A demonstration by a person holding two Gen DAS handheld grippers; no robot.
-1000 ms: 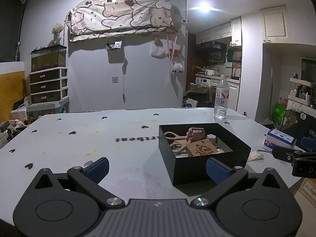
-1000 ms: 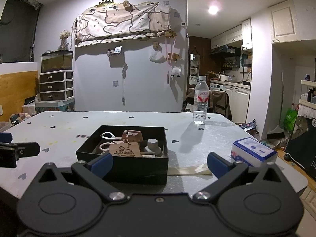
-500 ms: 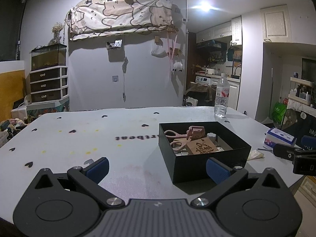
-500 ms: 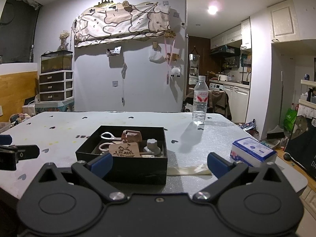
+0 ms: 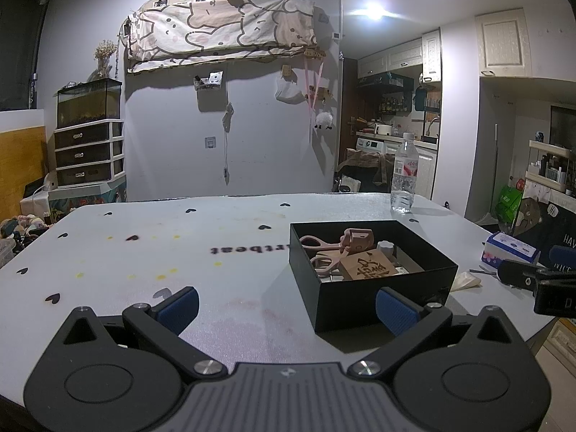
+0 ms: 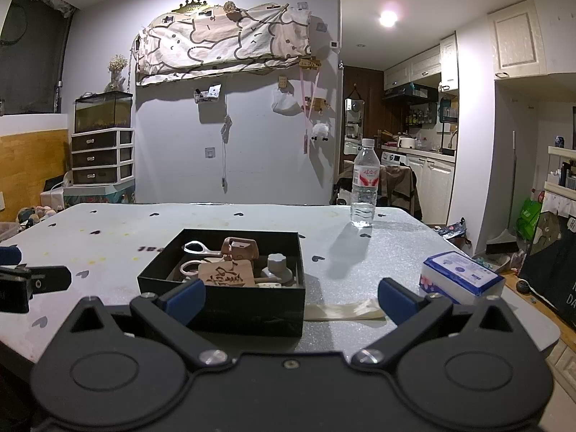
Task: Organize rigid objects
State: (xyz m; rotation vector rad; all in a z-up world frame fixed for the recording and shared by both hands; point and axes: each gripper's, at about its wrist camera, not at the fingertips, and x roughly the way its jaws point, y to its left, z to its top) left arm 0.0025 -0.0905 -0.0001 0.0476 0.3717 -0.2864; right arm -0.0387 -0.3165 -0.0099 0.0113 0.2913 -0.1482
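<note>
Left wrist view shows me my left gripper [image 5: 286, 307] spread wide and empty over the grey table [image 5: 144, 252], which is dotted with small black hearts. The black box [image 5: 374, 289] sits to its right, holding pink scissors [image 5: 316, 244] and a wooden tag [image 5: 367, 268]. My right gripper [image 6: 291, 298] is likewise splayed, grasping nothing, just in front of the box. A water bottle [image 6: 365, 187] stands at the far edge, a tissue pack [image 6: 460, 277] on the right. Behind: a fish tank [image 6: 102, 111] on drawers, a kitchen beyond.
</note>
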